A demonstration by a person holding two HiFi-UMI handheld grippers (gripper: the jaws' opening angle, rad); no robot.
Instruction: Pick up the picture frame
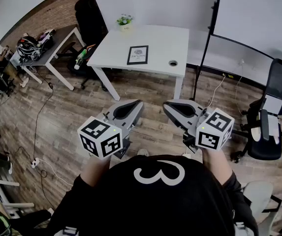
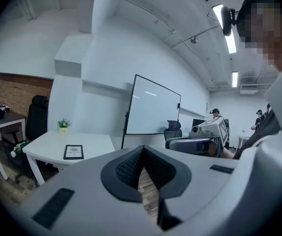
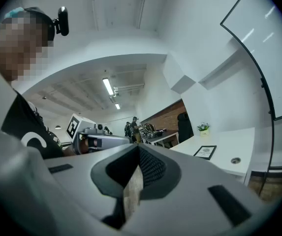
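A black picture frame (image 1: 138, 55) with a white print lies flat on the white table (image 1: 155, 53), well ahead of both grippers. It also shows small in the left gripper view (image 2: 74, 152) and the right gripper view (image 3: 205, 152). My left gripper (image 1: 135, 107) and right gripper (image 1: 169, 107) are held side by side over the wooden floor, close to my body. Both are shut with nothing between the jaws.
A small potted plant (image 1: 125, 22) stands at the table's far edge, and a round cable hole (image 1: 173, 63) is near the frame. A whiteboard on a stand (image 1: 249, 18) is to the right, a black office chair (image 1: 271, 117) at the far right, a grey desk (image 1: 47, 45) to the left.
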